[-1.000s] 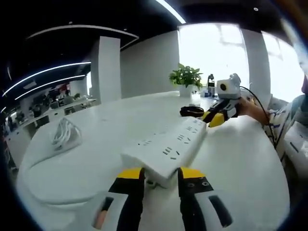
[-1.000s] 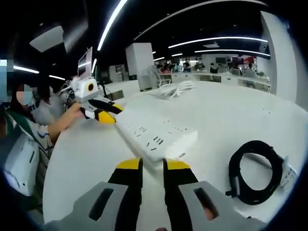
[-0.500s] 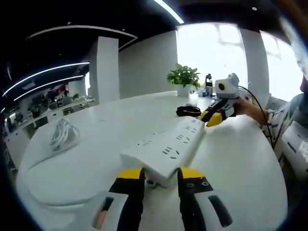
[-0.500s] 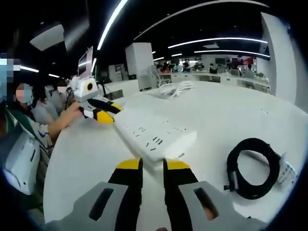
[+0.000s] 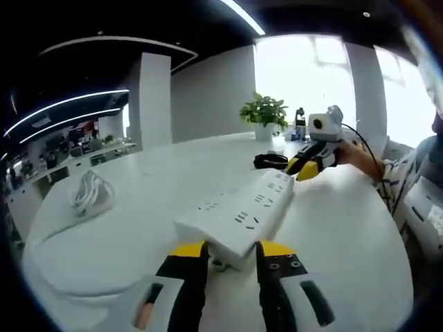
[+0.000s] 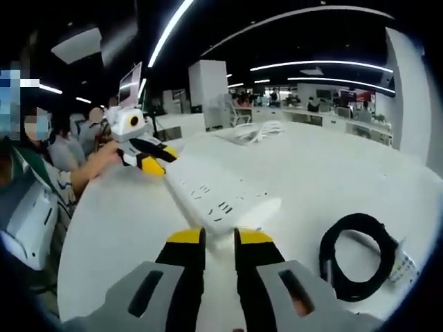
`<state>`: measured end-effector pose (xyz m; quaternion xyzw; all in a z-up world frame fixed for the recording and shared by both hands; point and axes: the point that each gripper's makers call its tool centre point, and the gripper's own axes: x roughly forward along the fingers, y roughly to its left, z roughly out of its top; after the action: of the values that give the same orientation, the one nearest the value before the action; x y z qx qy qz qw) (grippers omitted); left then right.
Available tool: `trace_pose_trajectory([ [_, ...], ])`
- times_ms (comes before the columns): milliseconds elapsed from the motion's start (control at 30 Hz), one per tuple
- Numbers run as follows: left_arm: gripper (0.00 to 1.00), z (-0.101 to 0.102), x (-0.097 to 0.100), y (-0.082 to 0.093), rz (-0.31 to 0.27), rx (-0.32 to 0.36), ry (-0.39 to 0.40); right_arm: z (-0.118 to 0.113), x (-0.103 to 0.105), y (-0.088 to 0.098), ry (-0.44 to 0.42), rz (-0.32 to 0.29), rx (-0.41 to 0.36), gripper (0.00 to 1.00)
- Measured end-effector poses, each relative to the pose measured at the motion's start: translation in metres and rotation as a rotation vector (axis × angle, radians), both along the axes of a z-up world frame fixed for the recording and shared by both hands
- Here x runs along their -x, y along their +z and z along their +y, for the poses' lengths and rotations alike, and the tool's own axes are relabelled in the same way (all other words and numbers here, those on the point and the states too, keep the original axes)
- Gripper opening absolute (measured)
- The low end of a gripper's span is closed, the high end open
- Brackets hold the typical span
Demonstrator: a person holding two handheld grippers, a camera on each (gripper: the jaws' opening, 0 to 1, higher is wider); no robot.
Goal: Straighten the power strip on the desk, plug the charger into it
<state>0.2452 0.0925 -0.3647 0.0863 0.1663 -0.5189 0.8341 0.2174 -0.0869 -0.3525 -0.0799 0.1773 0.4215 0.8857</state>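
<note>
We are holding power strip at both ends over white desk. Left gripper, bottom centre of left gripper view, is clamping near end; jaws closed on strip edge. Right gripper, bottom centre of right gripper view, is gripping opposite end likewise. Straightening: we are judging it under way, not finished. Black coiled cable, lower right of right gripper view, is lying on desk, apart from strip; we take it for charger lead. Plugging in not yet done; all 2nd stage remaining.
</note>
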Motion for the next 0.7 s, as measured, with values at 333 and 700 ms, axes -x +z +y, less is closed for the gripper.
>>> trace_pose_trajectory([
  [333,0.25,0.015,-0.010,0.021,-0.047,0.077,0.049,-0.041,-0.016,0.029,-0.073,-0.094,0.025,0.17],
  [700,0.25,0.013,-0.010,0.030,-0.072,0.114,0.052,-0.072,-0.032,0.063,-0.087,-0.178,-0.018,0.17],
])
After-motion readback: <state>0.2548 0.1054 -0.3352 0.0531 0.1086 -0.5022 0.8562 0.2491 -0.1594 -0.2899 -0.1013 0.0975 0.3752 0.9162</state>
